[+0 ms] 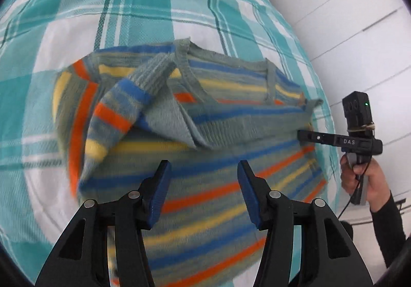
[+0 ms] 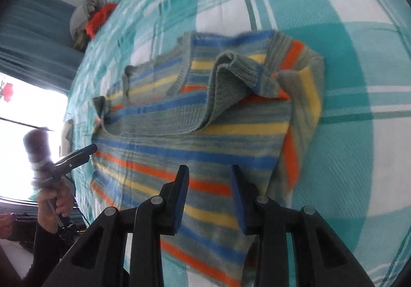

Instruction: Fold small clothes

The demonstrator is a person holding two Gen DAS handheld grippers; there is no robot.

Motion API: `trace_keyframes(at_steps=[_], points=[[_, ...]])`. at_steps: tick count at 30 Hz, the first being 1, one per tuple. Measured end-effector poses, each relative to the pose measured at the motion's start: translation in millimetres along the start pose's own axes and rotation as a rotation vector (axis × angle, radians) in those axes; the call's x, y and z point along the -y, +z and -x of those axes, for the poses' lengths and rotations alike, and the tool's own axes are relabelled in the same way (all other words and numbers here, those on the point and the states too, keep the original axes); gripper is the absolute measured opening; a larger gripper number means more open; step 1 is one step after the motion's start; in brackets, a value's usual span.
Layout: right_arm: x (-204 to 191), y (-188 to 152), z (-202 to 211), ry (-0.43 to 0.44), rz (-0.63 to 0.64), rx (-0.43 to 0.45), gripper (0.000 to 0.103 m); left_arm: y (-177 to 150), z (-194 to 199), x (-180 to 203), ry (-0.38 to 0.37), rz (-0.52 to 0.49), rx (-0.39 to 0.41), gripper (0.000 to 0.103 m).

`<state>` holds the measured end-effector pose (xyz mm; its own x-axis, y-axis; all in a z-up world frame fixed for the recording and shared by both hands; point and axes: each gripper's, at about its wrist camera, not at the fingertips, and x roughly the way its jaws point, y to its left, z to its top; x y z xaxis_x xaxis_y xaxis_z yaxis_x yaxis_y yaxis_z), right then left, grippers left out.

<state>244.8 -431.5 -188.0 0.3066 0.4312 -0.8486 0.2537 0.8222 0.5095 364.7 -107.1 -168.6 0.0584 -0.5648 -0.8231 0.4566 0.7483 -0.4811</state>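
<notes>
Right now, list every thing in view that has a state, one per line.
striped sweater: flat on the bed, one sleeve folded across the chest
left hand-held gripper: open, empty
right hand-held gripper: open, empty
plaid bedspread: spread out

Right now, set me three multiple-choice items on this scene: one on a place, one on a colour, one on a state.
1. Where does the sweater lie?
A. in a basket
B. on the bedspread
C. on a hanger

2. Which colour is among its stripes?
A. orange
B. pink
C. purple

3. How are the left tongs?
A. shut on a sleeve
B. shut on the collar
C. open, holding nothing

Answers:
1. B, as teal and white plaid cloth shows all around the sweater.
2. A, as an orange stripe crosses the body.
3. C, as the fingers stand well apart above the knit with nothing between them.
</notes>
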Motion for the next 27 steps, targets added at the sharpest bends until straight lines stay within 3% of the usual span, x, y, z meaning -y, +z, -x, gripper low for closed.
trace_keyframes(at_steps=[1,3,5,6,10,13,14,15,17,19,21,22,25,27], points=[[-0.6,14.2,-5.5,-0.006,-0.016,0.051,0.033,17.1,-2.6,-4.0,0.016,0.026,0.044,0.042],[-9.7,40.1,10.1,0.002,0.022,0.266,0.033,44.0,15.2,-18.6,0.053,0.121,0.191,0.042],[-12.3,48.2,35.8,-0.001,0.020,0.455,0.033,51.0,44.5,-37.3,0.044,0.241,0.320,0.057],[-10.0,49.8,43.7,0.026,-0.005,0.479,0.033,48.4,58.4,-44.1,0.025,0.273,0.362,0.069],[-12.0,27.3,62.0,0.009,0.065,0.461,0.034,15.4,89.3,-37.9,0.063,0.148,0.388,0.072],[-22.1,-8.2,62.2,0.030,0.169,0.404,0.039,-30.2,83.6,-14.4,0.056,0.007,0.313,0.075],[-24.6,-19.0,57.7,0.050,0.192,0.372,0.048,-50.0,76.2,-7.4,0.071,-0.035,0.273,0.075],[-24.0,-32.1,51.9,0.060,0.206,0.338,0.055,-69.5,66.9,-4.3,0.103,-0.068,0.230,0.075],[-14.2,-58.7,37.5,0.020,0.219,0.272,0.055,-102.8,45.5,-8.8,0.237,-0.106,0.131,0.074],[6.5,-82.8,26.4,-0.110,0.209,0.197,0.054,-128.5,47.1,-24.4,0.357,-0.092,0.084,0.066],[28.7,-104.5,36.8,-0.217,0.188,0.207,0.054,-144.6,75.5,-33.4,0.375,-0.050,0.155,0.067],[37.7,-114.3,48.4,-0.234,0.176,0.234,0.054,-150.8,90.1,-32.6,0.378,-0.033,0.194,0.075],[54.9,-134.3,81.9,-0.220,0.132,0.307,0.059,-159.3,112.9,-4.3,0.351,-0.068,0.271,0.084],[58.6,-132.6,93.0,-0.192,0.118,0.336,0.065,-160.5,106.2,35.3,0.292,-0.157,0.270,0.084]])
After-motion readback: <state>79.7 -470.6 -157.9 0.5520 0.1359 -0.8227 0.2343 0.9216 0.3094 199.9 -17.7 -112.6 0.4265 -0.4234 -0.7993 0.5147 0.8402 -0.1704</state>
